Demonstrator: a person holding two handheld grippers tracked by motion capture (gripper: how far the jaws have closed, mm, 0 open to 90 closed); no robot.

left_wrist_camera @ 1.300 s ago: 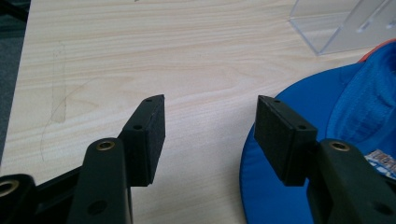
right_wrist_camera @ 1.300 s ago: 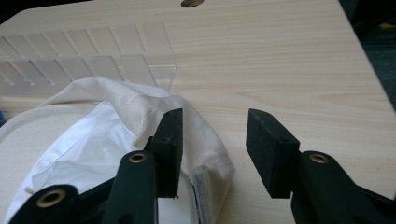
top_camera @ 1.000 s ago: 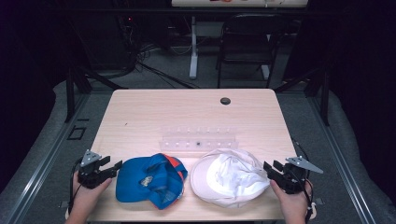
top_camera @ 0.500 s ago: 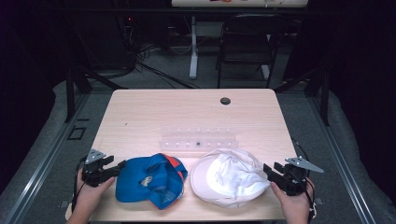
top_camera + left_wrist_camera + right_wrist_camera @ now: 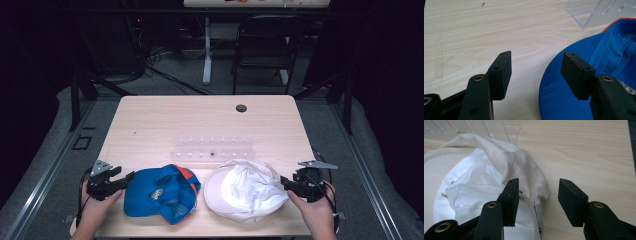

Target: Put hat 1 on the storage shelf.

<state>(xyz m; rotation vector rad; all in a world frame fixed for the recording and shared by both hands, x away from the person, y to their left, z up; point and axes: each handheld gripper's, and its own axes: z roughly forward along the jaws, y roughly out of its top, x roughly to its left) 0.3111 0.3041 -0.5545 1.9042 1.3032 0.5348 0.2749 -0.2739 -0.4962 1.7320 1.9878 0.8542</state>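
Blue cap (image 5: 159, 194) and white cap (image 5: 245, 190) lie upside down along tabletop's near edge, not yet lifted. Left gripper (image 5: 126, 179) wide, empty, at the blue brim. Right gripper (image 5: 285, 182) just been opening, straddling the white cap's edge, not pinching. Pickup remains

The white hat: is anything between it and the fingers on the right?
Nothing visible. The right gripper stands open right at the white hat, the hat's edge rising between its fingers, with bare table beyond.
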